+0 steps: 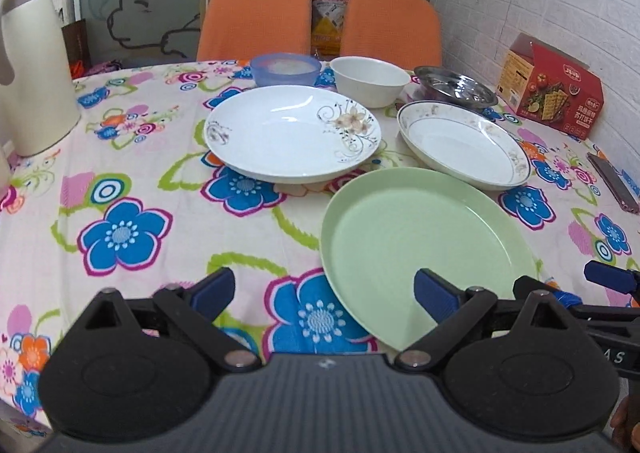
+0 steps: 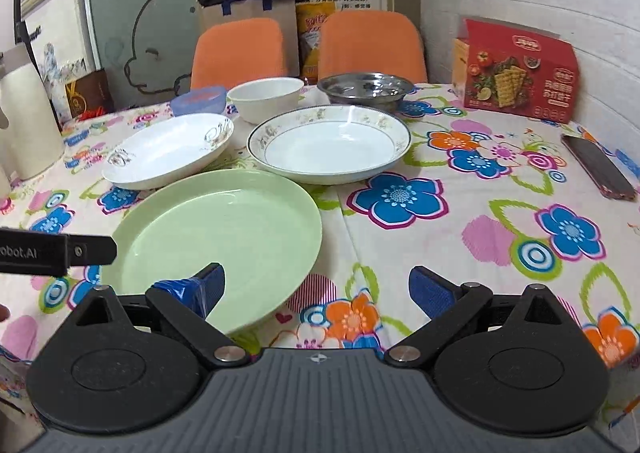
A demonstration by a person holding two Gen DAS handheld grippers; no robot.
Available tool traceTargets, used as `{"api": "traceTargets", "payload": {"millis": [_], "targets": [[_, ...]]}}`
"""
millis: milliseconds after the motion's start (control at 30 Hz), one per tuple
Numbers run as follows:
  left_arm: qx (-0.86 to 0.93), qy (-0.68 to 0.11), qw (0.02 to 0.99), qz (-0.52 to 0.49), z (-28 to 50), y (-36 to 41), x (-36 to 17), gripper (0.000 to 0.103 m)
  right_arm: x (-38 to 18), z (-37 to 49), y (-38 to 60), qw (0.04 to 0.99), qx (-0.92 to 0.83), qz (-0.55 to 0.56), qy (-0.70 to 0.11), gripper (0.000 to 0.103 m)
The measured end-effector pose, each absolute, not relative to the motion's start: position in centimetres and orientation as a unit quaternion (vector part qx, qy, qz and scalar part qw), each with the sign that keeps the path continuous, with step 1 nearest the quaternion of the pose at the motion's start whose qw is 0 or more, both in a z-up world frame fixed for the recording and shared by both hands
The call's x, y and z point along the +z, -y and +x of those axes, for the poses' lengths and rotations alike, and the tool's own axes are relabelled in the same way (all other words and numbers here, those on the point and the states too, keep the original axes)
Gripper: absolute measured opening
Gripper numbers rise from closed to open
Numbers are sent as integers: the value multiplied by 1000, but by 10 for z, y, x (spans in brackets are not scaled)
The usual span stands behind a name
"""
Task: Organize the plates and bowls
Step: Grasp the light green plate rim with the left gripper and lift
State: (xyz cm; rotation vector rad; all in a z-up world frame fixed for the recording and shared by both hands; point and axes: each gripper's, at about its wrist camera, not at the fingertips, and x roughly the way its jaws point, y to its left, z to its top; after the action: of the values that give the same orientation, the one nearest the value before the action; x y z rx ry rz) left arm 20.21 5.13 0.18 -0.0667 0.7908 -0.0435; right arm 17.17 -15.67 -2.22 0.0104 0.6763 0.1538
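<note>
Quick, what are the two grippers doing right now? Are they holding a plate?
Left gripper: open, holding nothing; one finger hangs over the green plate.
Right gripper: open, holding nothing; its left finger hangs over the same plate's near edge.

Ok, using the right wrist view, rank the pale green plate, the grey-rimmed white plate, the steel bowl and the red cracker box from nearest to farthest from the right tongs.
1. Pale green plate: directly ahead-left of the right tongs, which are open.
2. Grey-rimmed white plate: centre, behind the green one.
3. Steel bowl: far centre.
4. Red cracker box: far right by the wall; too close to call against the bowl.
</note>
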Motion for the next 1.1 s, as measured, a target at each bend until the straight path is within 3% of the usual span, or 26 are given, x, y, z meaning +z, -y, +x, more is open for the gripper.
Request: {"api": "traceTargets", "payload": {"millis": [333, 567, 833, 1000, 1100], "targets": [[-73, -420, 904, -32, 254, -48, -20, 95, -37, 213, 139, 921, 120, -21, -371, 87], [-78, -424, 902, 22, 259, -40, -30, 94, -49, 199, 142, 944, 125, -21, -305, 88], [-94, -420, 903, 17, 260, -36, -27, 92, -41, 210, 133, 932, 131, -33, -335, 86], [-115, -418, 901, 17, 256, -37, -22, 72, -39, 209, 129, 926, 173, -56, -332, 83], [-123, -418, 900, 19, 255, -38, -21, 67, -35, 208, 132, 927, 163, -67, -330, 83]]}}
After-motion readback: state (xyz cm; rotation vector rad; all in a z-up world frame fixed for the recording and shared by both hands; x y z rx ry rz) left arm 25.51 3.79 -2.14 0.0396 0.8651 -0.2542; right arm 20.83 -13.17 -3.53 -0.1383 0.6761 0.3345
